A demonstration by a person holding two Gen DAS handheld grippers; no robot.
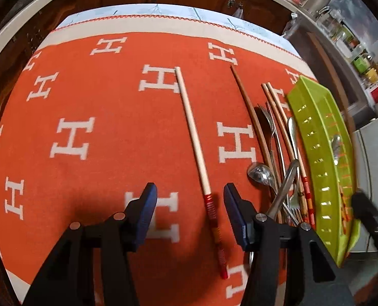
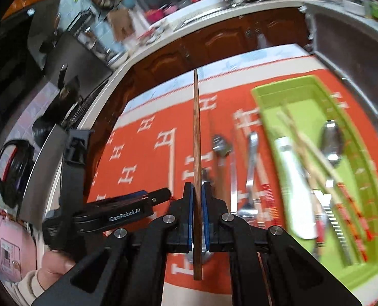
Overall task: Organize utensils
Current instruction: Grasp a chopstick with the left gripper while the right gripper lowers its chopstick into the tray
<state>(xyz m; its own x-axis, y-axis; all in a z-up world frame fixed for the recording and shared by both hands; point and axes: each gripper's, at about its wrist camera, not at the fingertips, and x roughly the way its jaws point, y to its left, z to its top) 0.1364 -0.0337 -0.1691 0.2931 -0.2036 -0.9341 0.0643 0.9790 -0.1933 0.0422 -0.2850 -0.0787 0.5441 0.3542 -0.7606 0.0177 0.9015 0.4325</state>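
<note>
- Holding a brown chopstick (image 2: 197,153) clamped in my right gripper (image 2: 197,219); pinched near one end, it could swing before reaching the green tray (image 2: 265,94).
- My left gripper (image 1: 190,219) hangs with jaws apart, empty, above the pale chopstick (image 1: 192,132).

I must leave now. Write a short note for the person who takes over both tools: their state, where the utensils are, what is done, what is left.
Right tool: shut on a brown chopstick, lifted over the cloth.
Left tool: open, empty, over the pale chopstick with red bands.
Done: the green tray already holds a spoon, chopsticks and other cutlery.
Left: put the brown chopstick in the tray, then the pale one, then the pile of spoons, fork and chopsticks on the orange cloth beside the tray.
</note>
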